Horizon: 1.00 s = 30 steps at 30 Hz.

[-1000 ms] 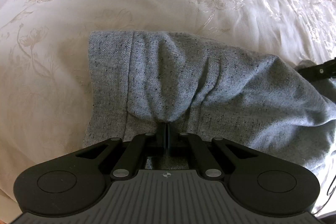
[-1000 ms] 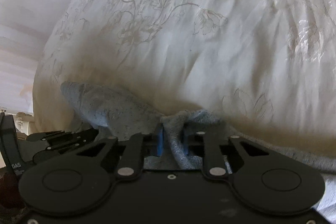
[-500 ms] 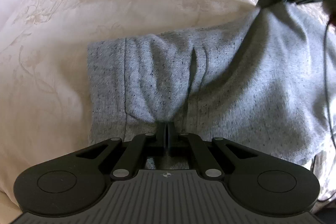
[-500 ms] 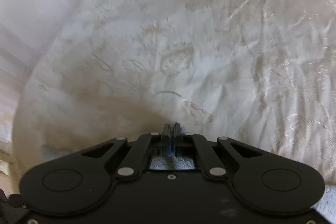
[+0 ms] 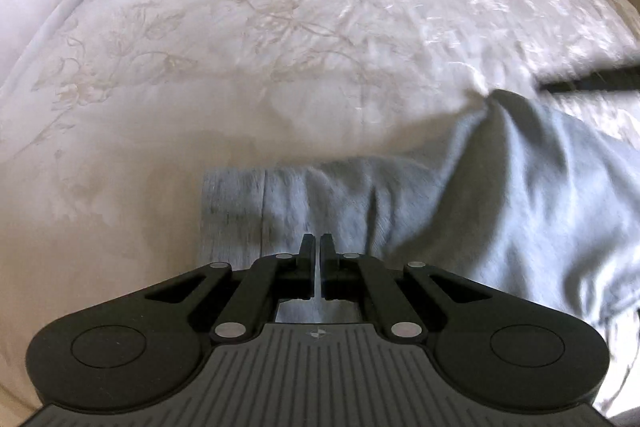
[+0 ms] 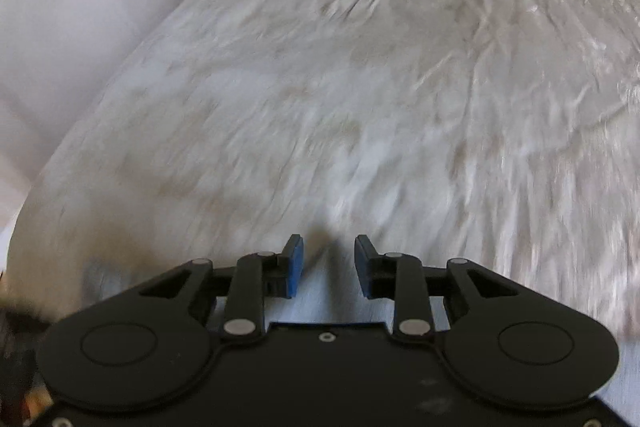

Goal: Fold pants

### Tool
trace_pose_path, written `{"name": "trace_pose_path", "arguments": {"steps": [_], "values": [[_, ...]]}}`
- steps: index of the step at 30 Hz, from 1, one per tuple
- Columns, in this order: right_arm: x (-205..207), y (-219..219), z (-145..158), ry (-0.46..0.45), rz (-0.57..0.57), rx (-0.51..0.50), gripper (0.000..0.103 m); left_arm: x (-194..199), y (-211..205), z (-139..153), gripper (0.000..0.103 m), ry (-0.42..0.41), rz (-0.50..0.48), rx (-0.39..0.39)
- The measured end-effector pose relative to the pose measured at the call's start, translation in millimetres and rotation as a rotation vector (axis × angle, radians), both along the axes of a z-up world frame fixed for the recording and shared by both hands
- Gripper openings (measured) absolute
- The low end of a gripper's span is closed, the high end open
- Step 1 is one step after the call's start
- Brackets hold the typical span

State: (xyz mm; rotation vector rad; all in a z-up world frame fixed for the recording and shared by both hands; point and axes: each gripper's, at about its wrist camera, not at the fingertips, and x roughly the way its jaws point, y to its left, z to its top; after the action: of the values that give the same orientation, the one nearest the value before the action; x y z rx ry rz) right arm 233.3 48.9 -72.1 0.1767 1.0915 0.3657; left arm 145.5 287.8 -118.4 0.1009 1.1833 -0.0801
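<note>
Left gripper: fingers almost pressed together, a thin slit between them; whether cloth is pinched in that slit cannot be told.
Right gripper: fingers spread, blue pads facing each other, nothing between the tips.
Pants: grey, lying on the bedspread from 6 o'clock out to 3 o'clock in the left wrist view; hemmed band at 7 o'clock of the cloth, a raised peak at 2 o'clock.
Pants, right wrist view: grey cloth directly under the open fingers, at 6 o'clock.
Bedspread: white, floral embroidery, wrinkled.
Image quality: motion blur in both views.
</note>
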Motion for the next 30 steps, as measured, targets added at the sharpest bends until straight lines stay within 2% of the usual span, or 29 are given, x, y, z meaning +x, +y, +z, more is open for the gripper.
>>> {"name": "trace_pose_path", "arguments": {"steps": [3,6,8,11,13,15,17,19,22,25,27,30], "values": [[-43,6,-13,0.076,0.041,-0.039,0.031,12,4,-21,0.003,0.014,-0.005,0.029],[-96,14,-41,0.202,0.081,-0.082,0.031,18,13,-31,0.003,0.031,0.020,0.040],[-133,20,-55,0.257,0.109,-0.119,0.031,18,23,-30,0.003,0.032,0.051,0.012],[-170,24,-49,0.224,0.112,-0.142,0.031,18,35,-26,0.003,0.047,0.107,-0.042],[-177,22,-42,0.228,0.077,-0.126,0.030,17,33,-17,0.003,0.039,0.120,-0.035],[-179,19,-33,0.196,0.030,-0.116,0.029,7,22,3,0.003,-0.030,0.091,-0.016],[-181,16,-22,0.130,-0.023,-0.135,0.029,-8,9,18,0.003,-0.089,0.032,-0.047],[-181,16,-21,0.124,-0.060,-0.148,0.030,-23,-6,24,0.003,-0.107,-0.040,-0.098],[-183,12,-34,0.186,-0.092,-0.174,0.030,-44,-24,11,0.003,-0.067,-0.132,-0.096],[-192,0,-44,0.251,-0.135,-0.148,0.029,-59,-27,-22,0.003,0.057,-0.142,-0.045],[-200,-11,-39,0.261,-0.176,-0.115,0.031,-67,-25,-28,0.003,0.049,-0.159,-0.039],[-210,-38,-27,0.233,-0.253,-0.088,0.036,-67,-28,-16,0.003,0.035,-0.167,-0.023]]}}
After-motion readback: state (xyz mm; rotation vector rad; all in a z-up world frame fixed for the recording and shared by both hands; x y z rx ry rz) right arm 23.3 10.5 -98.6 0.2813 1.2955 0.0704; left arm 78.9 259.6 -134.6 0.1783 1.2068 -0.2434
